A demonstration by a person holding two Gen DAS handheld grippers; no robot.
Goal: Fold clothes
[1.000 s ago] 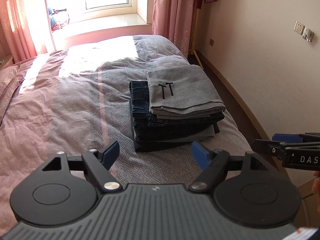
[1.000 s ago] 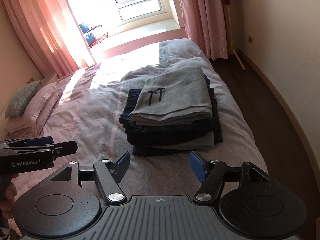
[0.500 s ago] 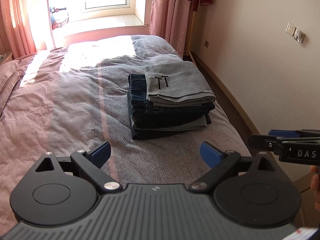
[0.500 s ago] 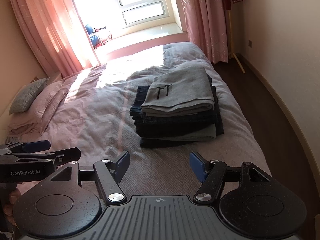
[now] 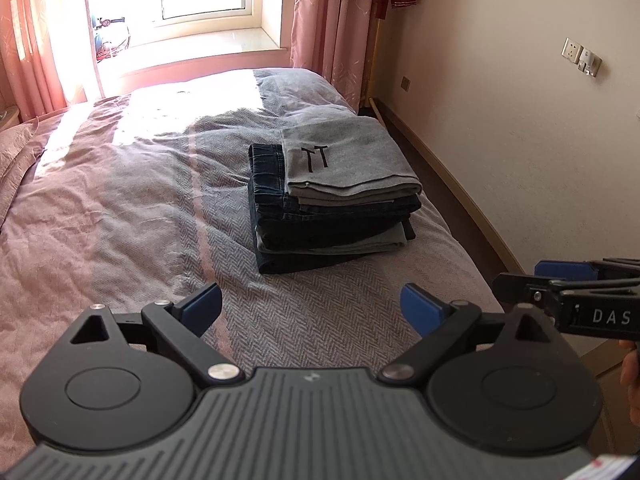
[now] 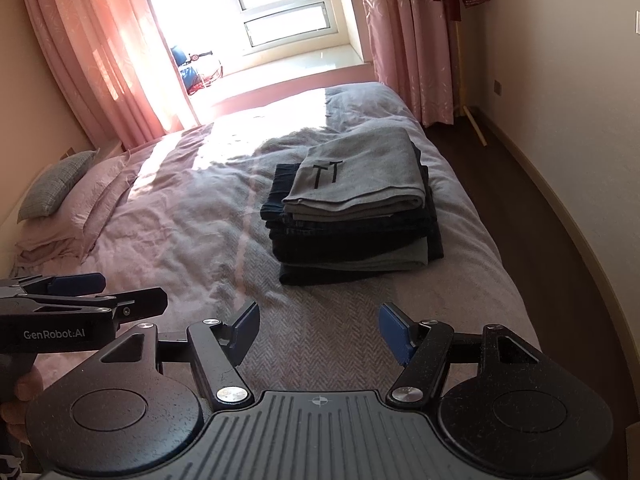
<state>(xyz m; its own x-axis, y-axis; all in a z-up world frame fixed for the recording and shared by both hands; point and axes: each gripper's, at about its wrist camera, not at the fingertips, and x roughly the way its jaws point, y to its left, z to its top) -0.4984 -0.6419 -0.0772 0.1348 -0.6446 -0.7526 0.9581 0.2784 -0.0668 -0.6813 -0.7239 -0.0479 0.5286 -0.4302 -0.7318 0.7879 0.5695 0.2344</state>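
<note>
A stack of folded clothes (image 5: 332, 208) (image 6: 352, 224) lies on the bed's right half: dark jeans and a pale garment below, a grey folded top (image 5: 352, 164) (image 6: 360, 176) with a black "TT" mark above. My left gripper (image 5: 312, 308) hovers over the bedspread short of the stack, jaws wide open, nothing between them. My right gripper (image 6: 318, 328) also hangs back from the stack, open and empty. Each gripper shows at the edge of the other's view: the right gripper (image 5: 568, 292) at the right side, the left gripper (image 6: 80, 300) at the left side.
The bed (image 5: 120, 208) wears a pink and grey herringbone cover, sunlit near the window (image 6: 280, 12). Pillows (image 6: 56, 188) lie at the left. Pink curtains (image 6: 400, 40) hang by the wall, with dark floor (image 6: 540, 208) along the bed's right side.
Both grippers have drawn back from the stack, which now looks smaller and farther. The left gripper's jaws have spread wider; the right's stayed the same.
</note>
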